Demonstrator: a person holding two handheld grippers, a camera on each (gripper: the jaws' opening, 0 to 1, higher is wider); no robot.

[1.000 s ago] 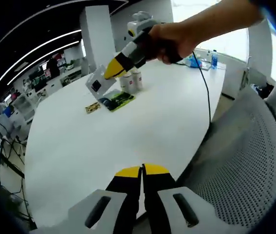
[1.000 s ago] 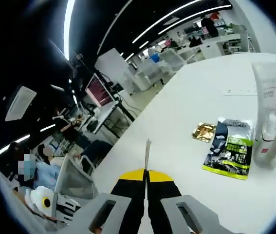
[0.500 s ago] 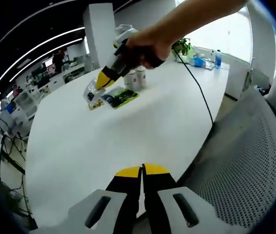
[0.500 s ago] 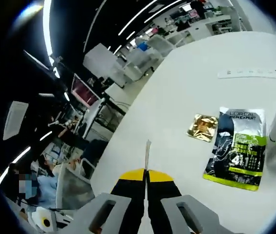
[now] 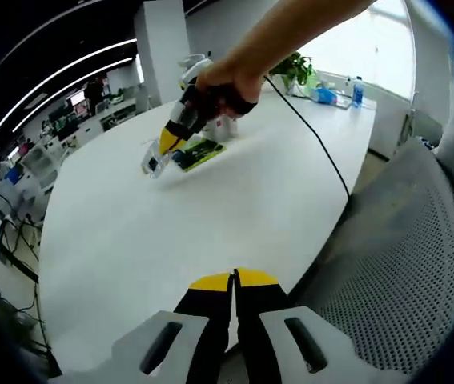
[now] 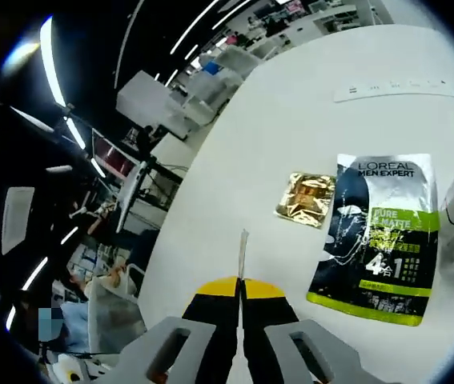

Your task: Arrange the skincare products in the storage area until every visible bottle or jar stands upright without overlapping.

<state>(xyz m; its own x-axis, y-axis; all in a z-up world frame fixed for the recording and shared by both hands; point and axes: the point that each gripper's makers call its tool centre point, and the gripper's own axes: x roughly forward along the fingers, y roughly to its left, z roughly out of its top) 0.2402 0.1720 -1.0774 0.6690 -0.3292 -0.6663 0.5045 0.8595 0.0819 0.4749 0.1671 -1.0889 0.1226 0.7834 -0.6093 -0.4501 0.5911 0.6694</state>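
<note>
Nearing sachets (image 6: 375, 228), right claw (image 6: 240, 298) now lower

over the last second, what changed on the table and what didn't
The right tool, shut on a thin white card, came down from above the table toward the white table, close to the green and black sachet and gold sachet. Nothing was let go. The left tool stayed shut and low at the table's near edge; both sachets lie flat as before.

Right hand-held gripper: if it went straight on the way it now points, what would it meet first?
Probably the white table. The right hand-held gripper, holding a thin card, aims left of the gold sachet; depth is unclear.
</note>
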